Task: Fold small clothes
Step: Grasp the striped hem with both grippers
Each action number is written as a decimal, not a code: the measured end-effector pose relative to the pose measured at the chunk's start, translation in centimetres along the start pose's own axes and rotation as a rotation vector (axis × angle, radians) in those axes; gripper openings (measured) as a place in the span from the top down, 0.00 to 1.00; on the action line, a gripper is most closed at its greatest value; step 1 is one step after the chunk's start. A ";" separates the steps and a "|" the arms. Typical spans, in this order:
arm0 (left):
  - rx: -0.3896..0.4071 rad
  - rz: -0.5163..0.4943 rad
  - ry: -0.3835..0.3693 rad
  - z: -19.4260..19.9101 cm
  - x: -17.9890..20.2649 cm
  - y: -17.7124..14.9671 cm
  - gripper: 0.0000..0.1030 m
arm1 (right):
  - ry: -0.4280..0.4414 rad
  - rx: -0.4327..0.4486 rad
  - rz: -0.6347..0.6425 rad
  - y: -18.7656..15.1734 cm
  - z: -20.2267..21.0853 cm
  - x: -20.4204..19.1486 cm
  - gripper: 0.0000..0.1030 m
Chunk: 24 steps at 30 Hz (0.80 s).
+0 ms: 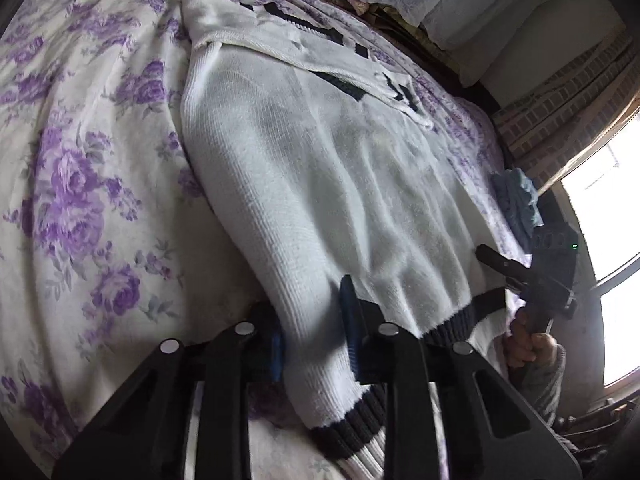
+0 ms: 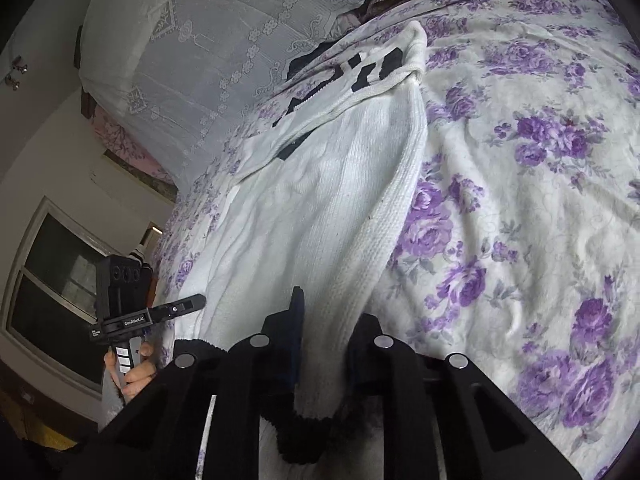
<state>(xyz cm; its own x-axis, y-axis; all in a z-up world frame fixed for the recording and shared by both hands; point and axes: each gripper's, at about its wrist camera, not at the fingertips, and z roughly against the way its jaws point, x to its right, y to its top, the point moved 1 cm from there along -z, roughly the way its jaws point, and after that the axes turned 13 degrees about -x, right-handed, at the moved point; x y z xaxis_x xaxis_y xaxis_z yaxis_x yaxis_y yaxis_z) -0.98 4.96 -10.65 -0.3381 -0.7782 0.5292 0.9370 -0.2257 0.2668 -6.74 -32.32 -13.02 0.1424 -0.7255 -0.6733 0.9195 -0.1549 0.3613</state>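
Purple-flowered bedding (image 1: 80, 184) carries a white knit sweater (image 1: 320, 168), its long axis running straight away from both tools. The left tool (image 1: 316, 344) and right tool (image 2: 320, 344) each grip one corner of the near dark-trimmed hem, so neither hand is nearer.

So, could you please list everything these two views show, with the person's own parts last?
sweater: one, white with dark hem and dark lettering, flat on the bed.
bedspread: one, white with purple roses, under the sweater.
lace cover: one, white, beyond the bed.
blue cloth: one, at the bed's edge.
window: one, bright.
left gripper: black, shut on the sweater's hem.
right gripper: black, likewise.
hand: on the right gripper's handle.
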 end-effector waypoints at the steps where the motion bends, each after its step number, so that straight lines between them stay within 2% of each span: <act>1: -0.004 -0.002 -0.010 0.0 0.0 -0.2 0.79 | -0.001 -0.011 0.001 0.0 -0.1 0.1 0.82; 5: -0.026 0.015 -0.031 -0.5 -0.1 -0.6 0.69 | -0.004 -0.028 -0.006 -0.1 -0.1 0.4 0.80; 7: -0.030 0.020 -0.080 -0.6 -0.2 -0.6 0.57 | -0.001 -0.032 -0.005 -0.2 -0.2 0.3 0.80; 9: -0.028 0.016 -0.090 -0.6 0.1 -0.6 0.55 | -0.005 -0.028 -0.002 -0.4 -0.2 0.1 0.79; 11: -0.015 -0.002 -0.061 -0.6 0.7 -0.8 0.60 | -0.008 -0.024 0.000 -0.5 -0.3 0.0 0.80; 13: 0.000 -0.018 -0.051 -0.5 1.3 -1.0 0.88 | -0.006 -0.024 -0.002 -0.5 -0.4 0.0 0.80; 16: 0.053 -0.053 -0.110 1.2 1.7 -1.4 0.87 | 0.000 -0.024 -0.006 -0.6 -0.5 0.1 0.79; 17: 0.073 -0.067 -0.142 1.9 2.0 -1.8 0.83 | 0.001 -0.023 -0.007 -0.6 -0.5 0.1 0.79; 18: 0.074 -0.069 -0.163 2.0 2.1 -2.1 0.61 | 0.003 -0.023 -0.007 -0.6 -0.4 0.1 0.79; 19: 0.059 -0.064 -0.187 1.8 2.1 -2.5 0.33 | 0.004 -0.023 -0.007 -0.6 -0.4 0.1 0.78; 20: 0.039 -0.056 -0.200 1.3 2.2 -2.9 0.25 | 0.004 -0.023 -0.007 -0.6 -0.4 0.1 0.78; 22: 0.001 -0.055 -0.184 0.1 2.5 -3.5 0.23 | 0.004 -0.021 -0.008 -0.6 -0.4 0.0 0.78; 24: 0.012 -0.064 -0.150 -0.1 2.9 -3.3 0.23 | 0.007 -0.020 -0.009 -0.7 -0.3 0.0 0.77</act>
<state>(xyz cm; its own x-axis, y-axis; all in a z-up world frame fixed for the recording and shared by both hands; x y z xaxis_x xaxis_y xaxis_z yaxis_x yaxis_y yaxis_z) -5.00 3.35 -10.10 -0.4077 -0.6662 0.6245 0.9121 -0.2649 0.3128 -7.25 -31.98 -13.48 0.1361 -0.7194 -0.6811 0.9280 -0.1481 0.3419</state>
